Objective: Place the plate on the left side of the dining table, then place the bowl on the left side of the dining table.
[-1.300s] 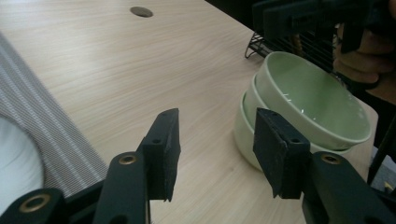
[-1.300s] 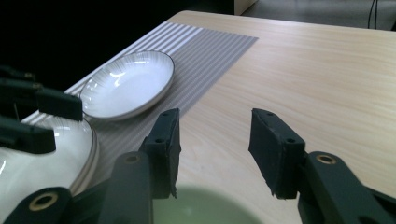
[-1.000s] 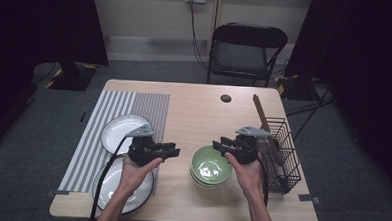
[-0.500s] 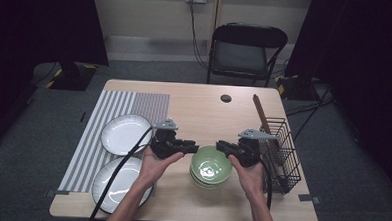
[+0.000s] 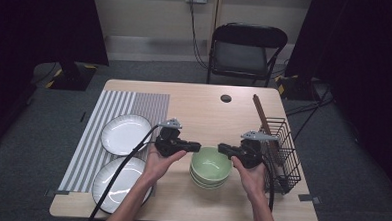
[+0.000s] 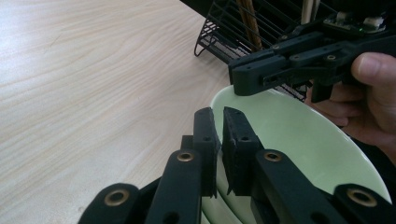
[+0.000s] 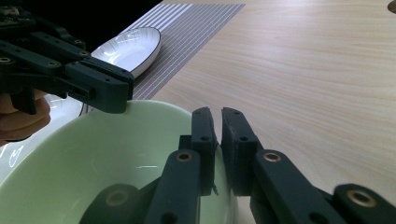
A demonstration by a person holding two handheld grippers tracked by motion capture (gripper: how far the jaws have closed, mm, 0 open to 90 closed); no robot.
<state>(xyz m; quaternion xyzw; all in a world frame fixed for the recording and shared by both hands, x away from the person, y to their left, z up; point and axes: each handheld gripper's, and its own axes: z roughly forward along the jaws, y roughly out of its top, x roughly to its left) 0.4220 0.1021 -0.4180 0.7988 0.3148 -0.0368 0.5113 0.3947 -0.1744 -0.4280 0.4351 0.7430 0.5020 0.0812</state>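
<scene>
Two glossy green bowls (image 5: 210, 166) sit stacked, round and smooth, just left of the black wire rack (image 5: 282, 149). Left gripper (image 5: 196, 147) and right gripper (image 5: 221, 148) hover at opposite rims — each with jaws nearly closed, a thin slit between, gripping nothing.

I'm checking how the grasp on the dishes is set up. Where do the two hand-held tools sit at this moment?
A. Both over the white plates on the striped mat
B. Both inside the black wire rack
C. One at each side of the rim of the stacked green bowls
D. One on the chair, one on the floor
C: the left tool and right tool meet opposite sides of the rim of the stacked pale green ceramic bowls, jaws nearly closed over it.
</scene>
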